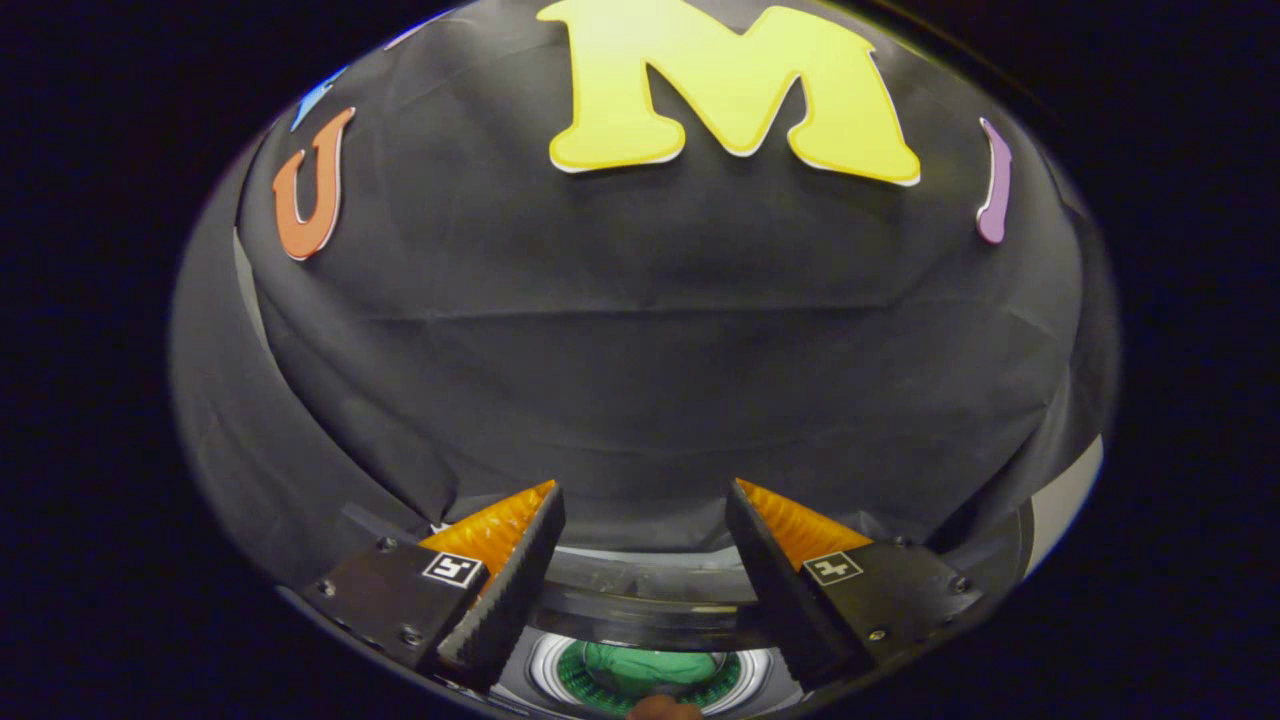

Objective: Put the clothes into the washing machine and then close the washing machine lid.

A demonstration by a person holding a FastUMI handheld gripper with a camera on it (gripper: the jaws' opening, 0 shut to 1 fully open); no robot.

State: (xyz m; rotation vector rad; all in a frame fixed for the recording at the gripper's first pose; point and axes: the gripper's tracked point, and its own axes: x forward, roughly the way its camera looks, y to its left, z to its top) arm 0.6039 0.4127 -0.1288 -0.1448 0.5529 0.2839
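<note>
We face the booth's black cloth wall (640,330), which takes up nearly everything ahead of us, so the gripper is aimed level or a little upward rather than at the work. Below that wall, between and beneath our fingers, sits the washing machine (640,600): we see a curved band of its top rim running across the gap, and under it the round opening of the drum (645,672), ringed in pale metal. Inside the drum lies a green piece of clothing (640,662), so the clothes appear to be in already. The lid itself we cannot make out. A small brownish shape (662,710) shows just below the drum opening; we cannot tell what it is.

Our gripper (645,515) stands wide, its fingers well apart and holding nothing.

What matters for us is this: the machine lies below and close in under the fingers, not ahead of them. We judge that closing the lid calls for tipping the gripper downward first to find it.
</note>
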